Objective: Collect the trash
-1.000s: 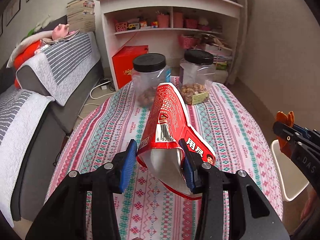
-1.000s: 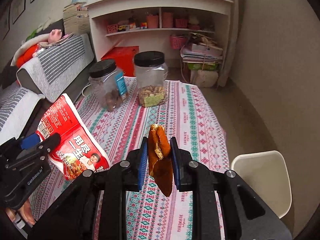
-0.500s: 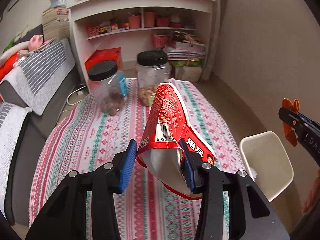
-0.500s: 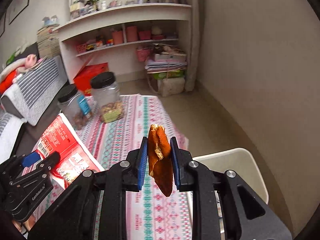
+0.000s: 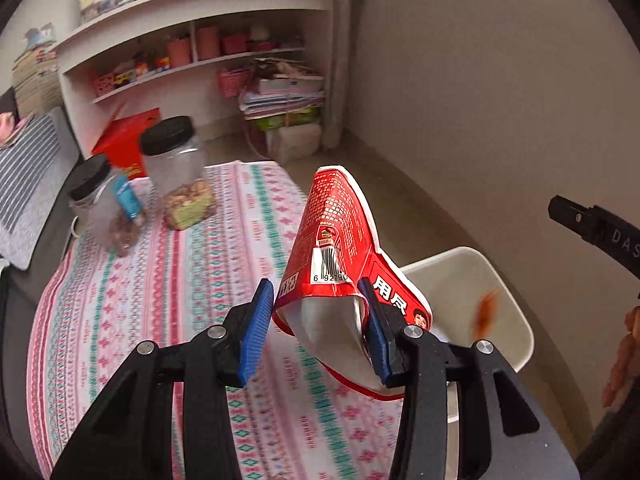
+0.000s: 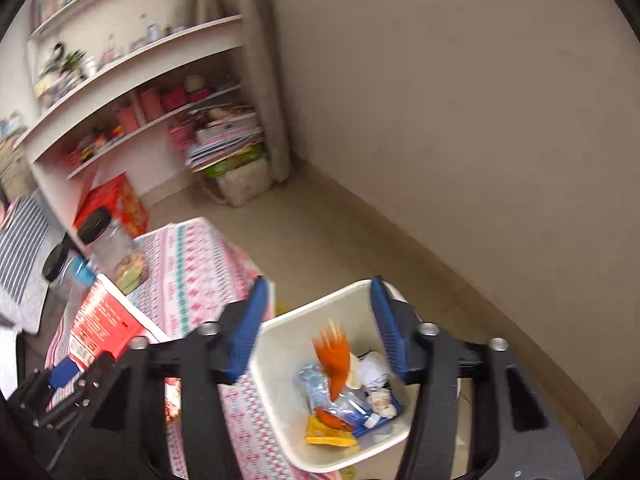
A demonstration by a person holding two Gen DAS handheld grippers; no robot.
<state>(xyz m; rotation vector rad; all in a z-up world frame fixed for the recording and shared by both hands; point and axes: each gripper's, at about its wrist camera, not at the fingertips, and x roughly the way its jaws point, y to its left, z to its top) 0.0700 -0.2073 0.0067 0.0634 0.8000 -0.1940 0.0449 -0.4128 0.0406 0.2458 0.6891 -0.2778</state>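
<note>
I am carrying the red snack packet (image 5: 340, 248) clamped in my left gripper (image 5: 316, 328), its crumpled open mouth pinched between the blue pads and its long axis running up and away from me, sealed end pointing toward the far shelves. The white bin (image 5: 516, 312) is sitting just to the right of the packet and lower down, on the floor beside the table's right edge, so the next move, as I judge it, is a short carry to the right until the packet is hanging over the bin's mouth. My left hand is the only one with anything to deliver: the right gripper (image 6: 320, 332) is opening directly above the bin, nothing is between its pads, and the orange peel (image 6: 334, 354) is dropping as a blur into the wrappers already lying inside. In the left view the same peel is showing as an orange smear over the bin.

The table (image 5: 168, 280) is wearing a pink and green patterned cloth, with two black-lidded jars (image 5: 176, 176) standing at its far end. Beyond, white shelves (image 5: 192, 52) are lining the far wall, a striped sofa is filling the left, and a bare wall is closing the right.
</note>
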